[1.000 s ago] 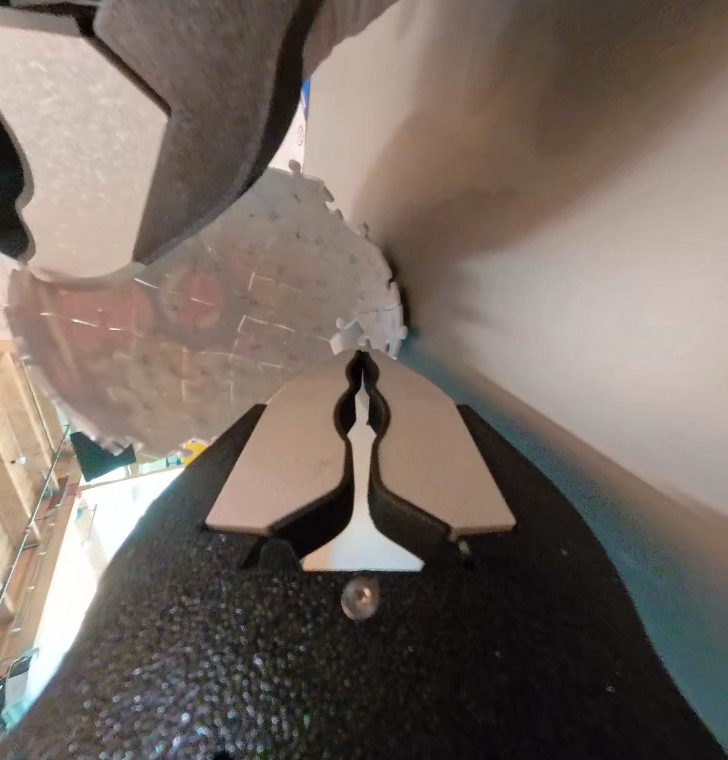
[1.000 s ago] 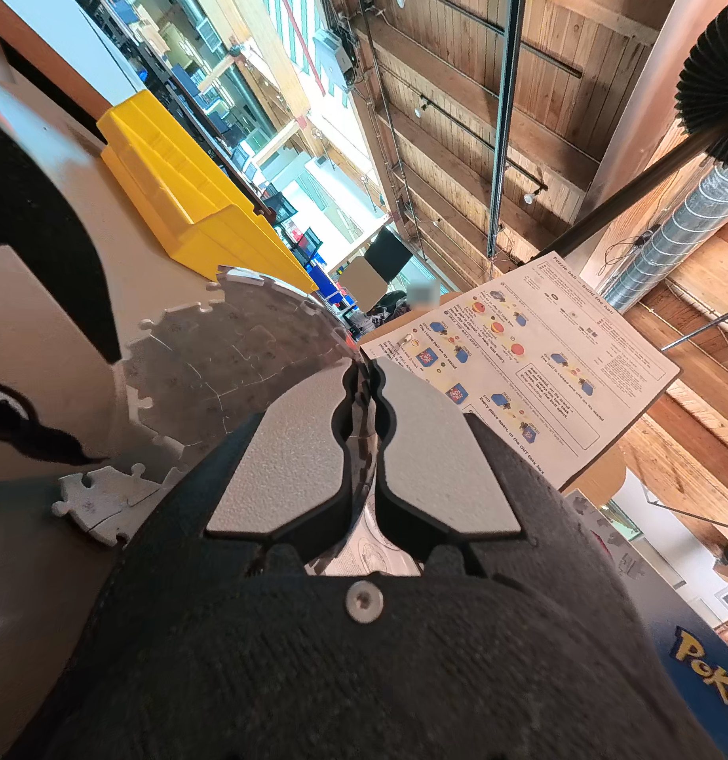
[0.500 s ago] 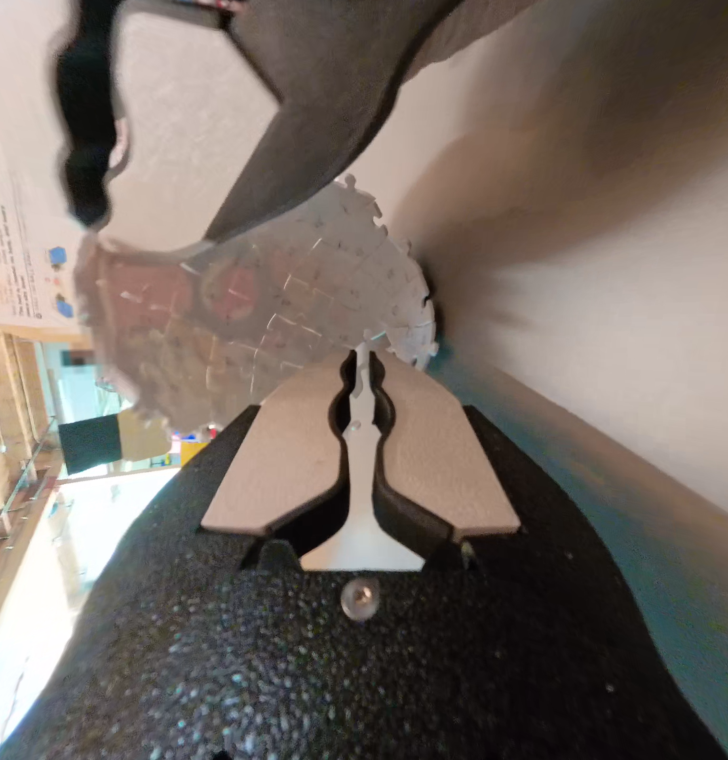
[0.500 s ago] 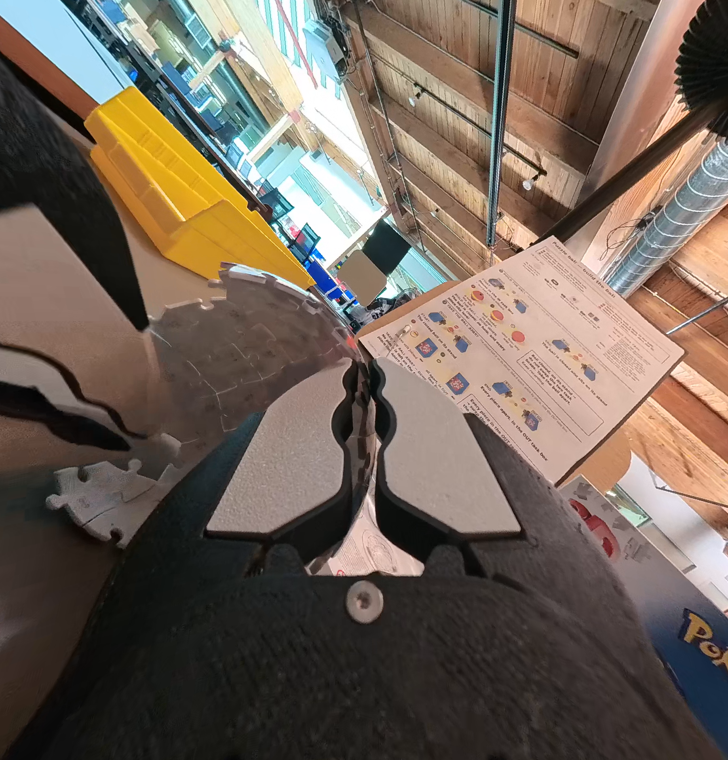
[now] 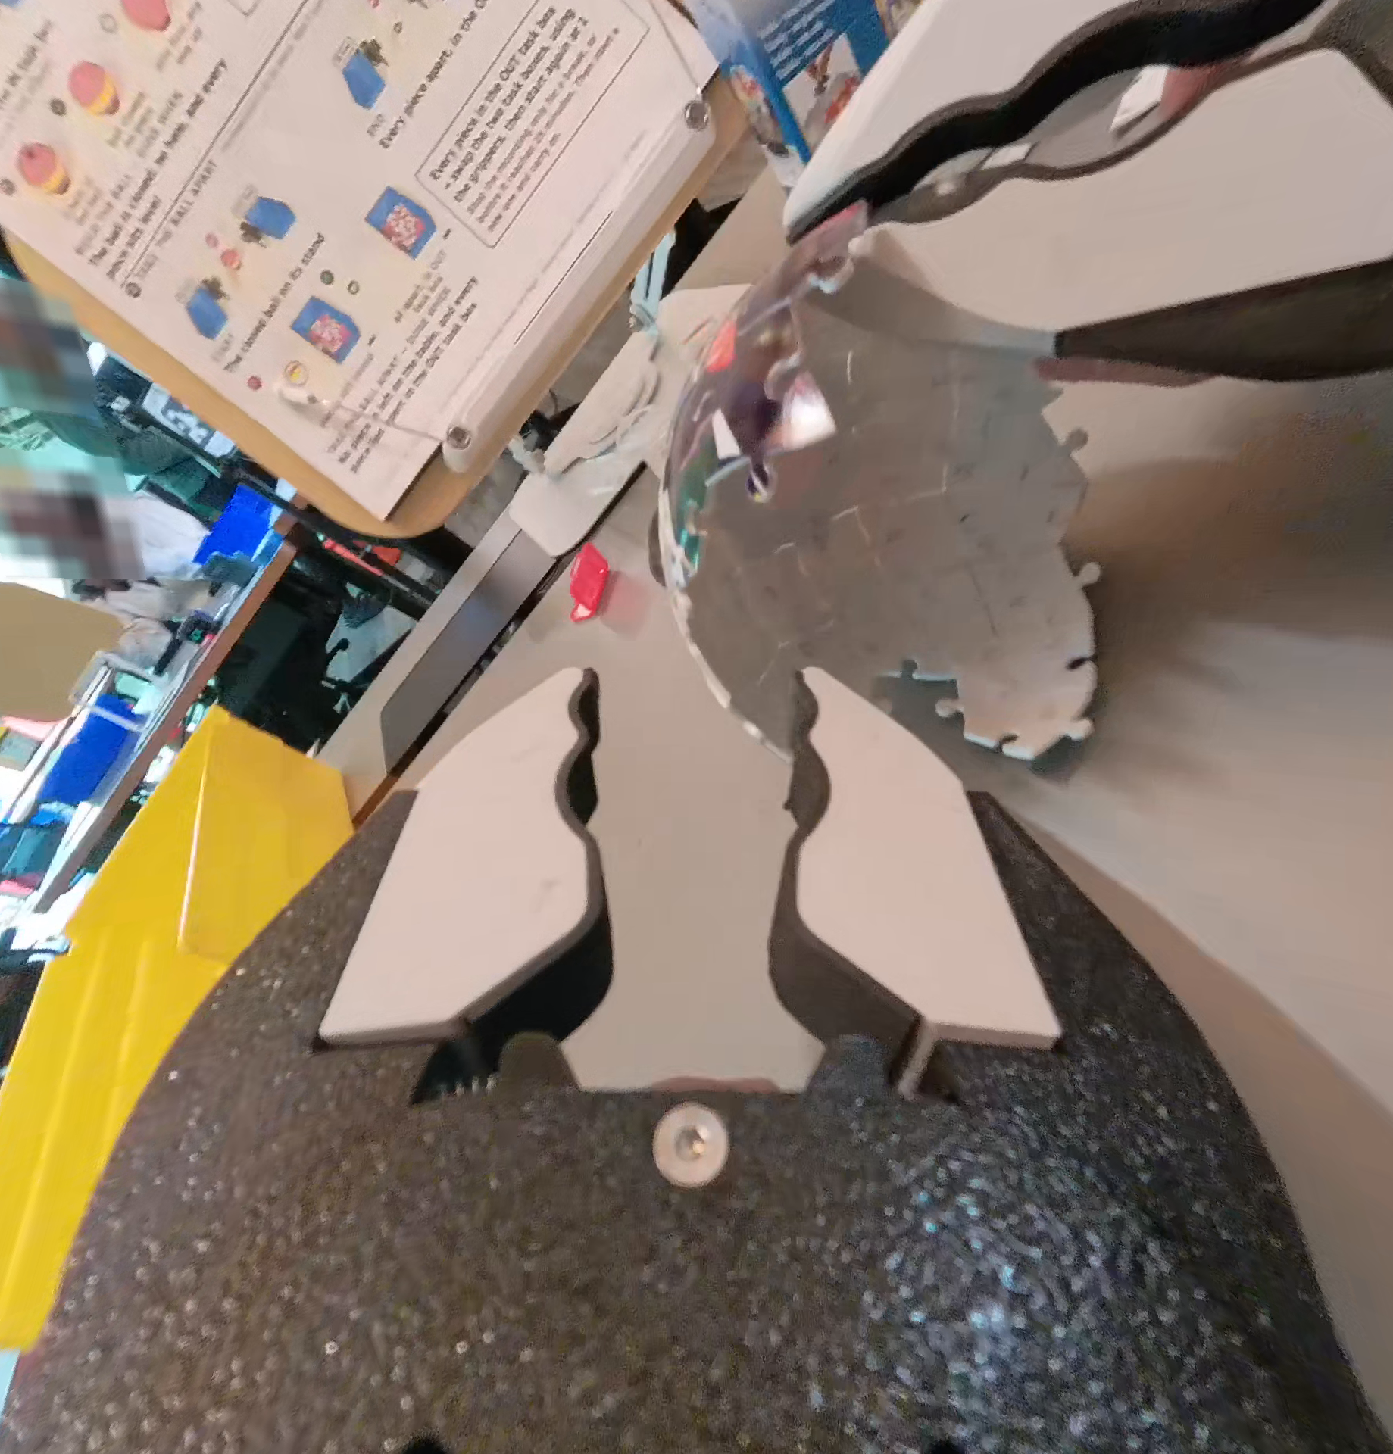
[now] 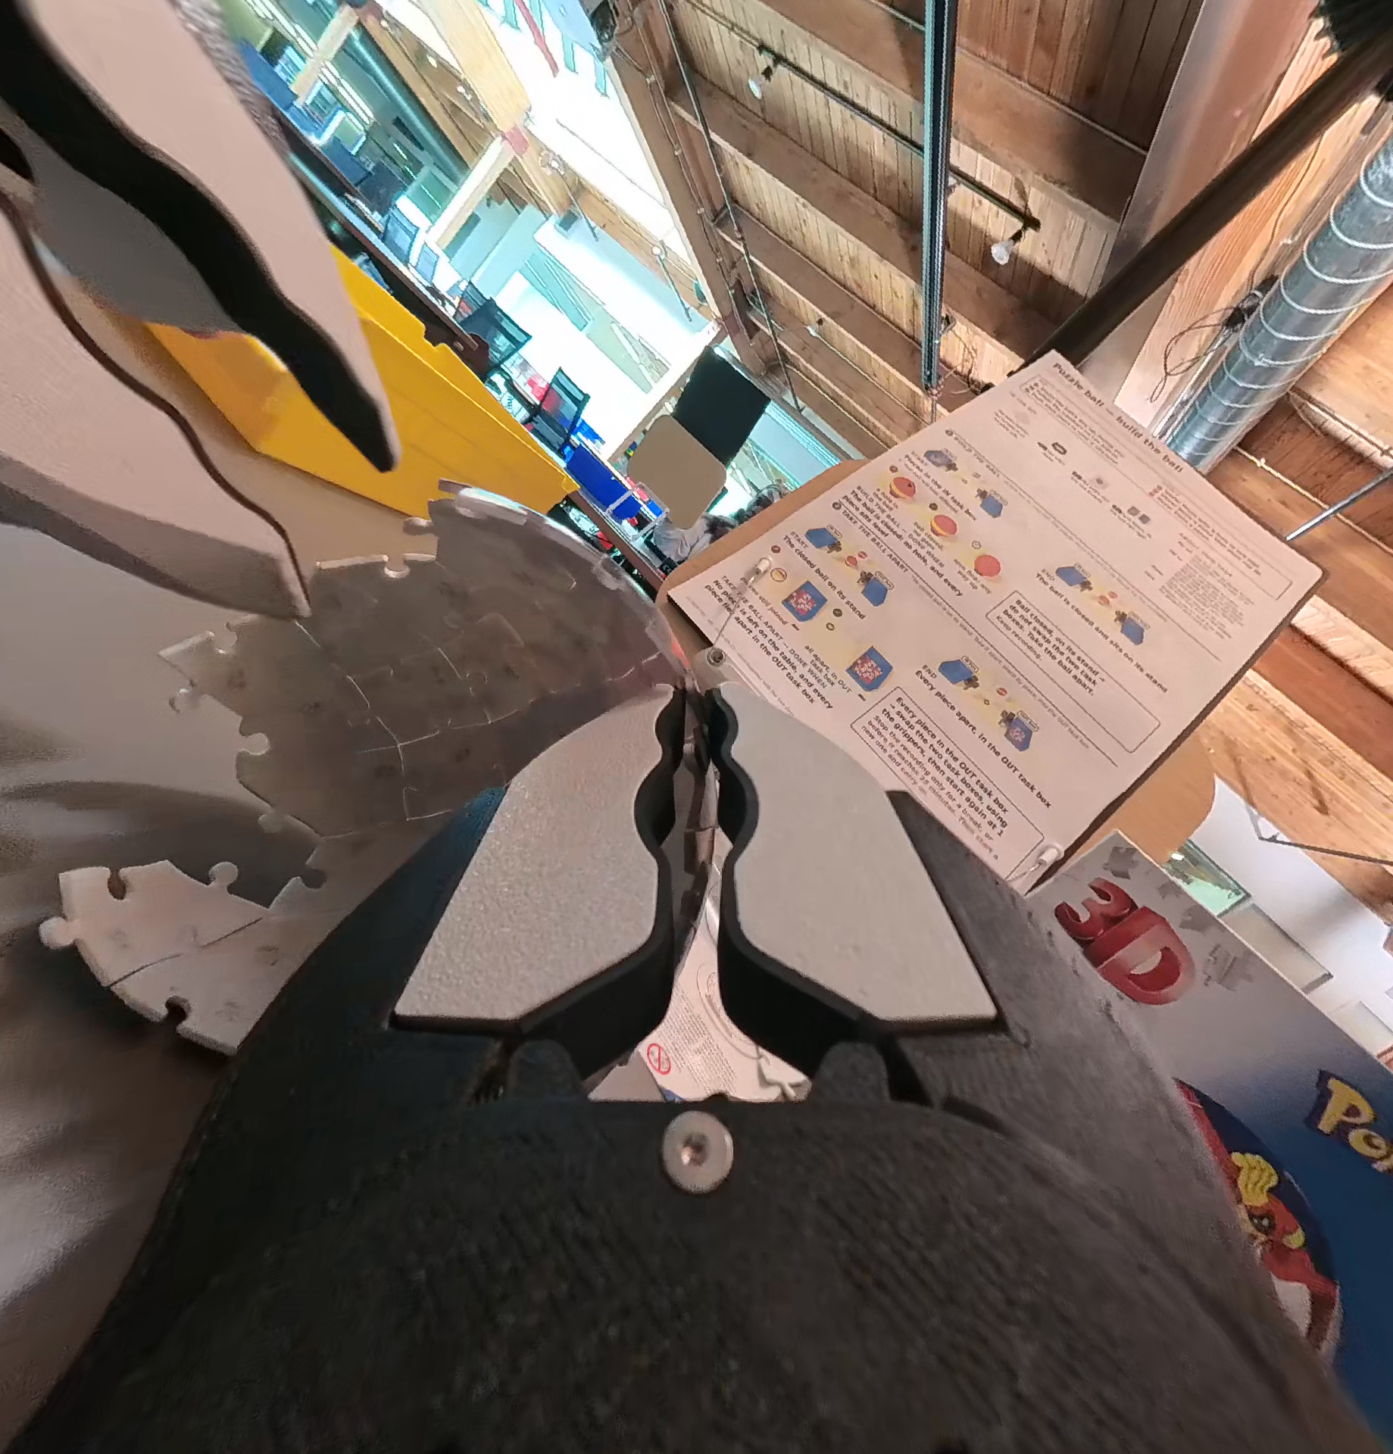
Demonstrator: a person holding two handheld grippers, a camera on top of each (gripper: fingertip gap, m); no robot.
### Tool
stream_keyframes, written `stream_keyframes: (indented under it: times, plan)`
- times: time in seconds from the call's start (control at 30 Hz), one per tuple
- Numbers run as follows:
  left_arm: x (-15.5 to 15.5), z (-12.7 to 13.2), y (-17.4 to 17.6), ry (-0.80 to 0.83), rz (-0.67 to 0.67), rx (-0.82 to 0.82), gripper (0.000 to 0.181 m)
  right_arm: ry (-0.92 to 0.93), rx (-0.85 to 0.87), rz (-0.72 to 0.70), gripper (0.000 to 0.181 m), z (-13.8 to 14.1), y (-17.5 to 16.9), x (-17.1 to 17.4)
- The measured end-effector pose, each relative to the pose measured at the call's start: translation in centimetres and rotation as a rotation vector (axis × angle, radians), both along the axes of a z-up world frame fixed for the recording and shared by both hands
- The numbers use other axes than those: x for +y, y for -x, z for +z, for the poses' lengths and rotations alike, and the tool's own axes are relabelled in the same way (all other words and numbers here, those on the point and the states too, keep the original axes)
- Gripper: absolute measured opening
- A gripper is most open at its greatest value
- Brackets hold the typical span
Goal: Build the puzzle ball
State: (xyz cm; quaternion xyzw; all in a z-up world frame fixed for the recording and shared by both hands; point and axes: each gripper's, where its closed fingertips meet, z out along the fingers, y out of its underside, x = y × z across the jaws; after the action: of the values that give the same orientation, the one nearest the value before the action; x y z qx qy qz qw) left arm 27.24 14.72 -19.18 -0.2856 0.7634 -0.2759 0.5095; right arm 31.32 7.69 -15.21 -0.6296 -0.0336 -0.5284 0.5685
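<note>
My left claw [image 5: 693,755] stands wide open with nothing between its fingers; only bare table [image 5: 1228,787] shows through the gap. Just past its right fingertip, at about one o'clock, sits the partly built puzzle ball [image 5: 897,551], a curved grey shell of joined pieces with a jagged, knobbed rim, its lower edge close to the table. My right claw [image 6: 697,712] is closed tight on the edge of that shell [image 6: 457,677]; the thin curved wall runs down between its pads. In the left wrist view that claw [image 5: 850,236] enters from two o'clock and grips the shell at the top.

In the right wrist view, two joined loose pieces [image 6: 150,936] lie at nine o'clock beside the shell; whether they touch it I cannot tell. My open left claw [image 6: 347,535] reaches in from ten o'clock, one fingertip near the shell's rim.

Farther off, a yellow bin [image 5: 150,881] sits at nine o'clock of the left claw, and a small red piece [image 5: 591,582] lies on the table at twelve. Beyond, an instruction sheet on a board [image 6: 992,621] stands tilted at one o'clock, with a blue puzzle box [image 6: 1267,1101] at four.
</note>
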Motion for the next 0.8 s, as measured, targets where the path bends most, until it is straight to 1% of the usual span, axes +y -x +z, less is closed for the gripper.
stream_keyframes:
  times: [0.1, 0.2, 0.37, 0.43, 0.53, 0.67, 0.8]
  plan:
    - [-0.6, 0.0, -1.7, -0.023, -0.046, 0.021, 0.046, -0.005, 0.01, -0.008, 0.005, -0.1, -0.2, -0.1]
    - [-1.0, -0.7, -3.1, -0.051, -0.08, 0.072, 0.036, -0.013, 0.025, -0.015, 0.005, -0.1, -0.5, -0.2]
    - [-0.8, -0.8, -4.5, -0.124, -0.064, 0.039, 0.012, -0.03, 0.056, -0.03, 0.005, -0.2, -1.0, -0.5]
    - [-0.7, -0.8, -4.8, -0.143, -0.048, 0.027, 0.01, -0.034, 0.063, -0.032, 0.006, -0.3, -1.1, -0.6]
    - [-0.6, -0.9, -5.0, -0.117, -0.03, 0.049, 0.008, -0.049, 0.071, -0.025, 0.007, -0.2, -1.1, -0.7]
    - [-0.2, -1.2, -5.3, -0.097, 0.011, 0.11, 0.008, -0.067, 0.071, 0.003, 0.017, 0.2, -0.7, -0.6]
    - [0.3, -1.7, -5.6, -0.13, 0.055, 0.165, 0.01, -0.068, 0.056, 0.03, 0.038, 0.9, 0.2, -0.6]
